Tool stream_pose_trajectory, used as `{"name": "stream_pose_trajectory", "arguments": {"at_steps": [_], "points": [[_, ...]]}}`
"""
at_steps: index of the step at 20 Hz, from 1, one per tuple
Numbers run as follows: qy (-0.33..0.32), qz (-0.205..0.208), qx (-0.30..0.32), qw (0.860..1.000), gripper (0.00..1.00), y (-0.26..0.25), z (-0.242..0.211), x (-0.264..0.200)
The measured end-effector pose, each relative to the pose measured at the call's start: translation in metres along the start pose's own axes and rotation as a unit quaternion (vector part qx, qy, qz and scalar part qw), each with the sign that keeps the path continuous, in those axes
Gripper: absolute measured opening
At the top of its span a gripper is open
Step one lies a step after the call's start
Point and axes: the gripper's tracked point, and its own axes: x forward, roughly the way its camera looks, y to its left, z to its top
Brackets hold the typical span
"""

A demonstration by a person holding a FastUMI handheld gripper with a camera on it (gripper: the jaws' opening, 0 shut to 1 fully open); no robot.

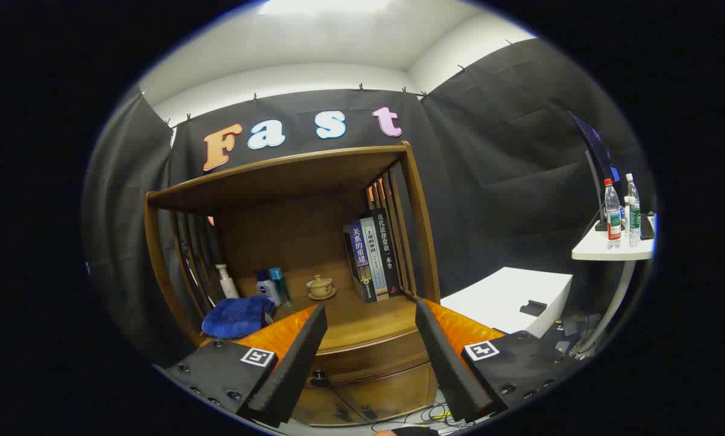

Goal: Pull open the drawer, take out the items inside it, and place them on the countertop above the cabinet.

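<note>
The hand-held gripper (371, 318) is held wide open, with nothing between its fingers. The drawer (371, 357) is seen shut, low between the fingers, its knob (319, 376) near the left finger. The cabinet top (362, 324) has bare wood just ahead of the fingers. Far back stand a cup (321, 286), bottles (272, 287) and books (371, 257). A blue cloth (238, 316) lies at the left edge.
</note>
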Motion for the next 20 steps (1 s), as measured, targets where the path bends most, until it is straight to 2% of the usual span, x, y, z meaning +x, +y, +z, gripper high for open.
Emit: {"name": "stream_pose_trajectory", "arguments": {"at_steps": [9, 15, 20], "points": [[0.000, 0.004, 0.003, 1.000, 0.98, 0.005, -0.012, 0.001], [-0.010, 0.017, -0.008, 1.000, 0.98, 0.023, -0.004, -0.017], [-0.010, 0.036, -0.010, 0.999, 0.98, 0.034, -0.016, -0.023]]}}
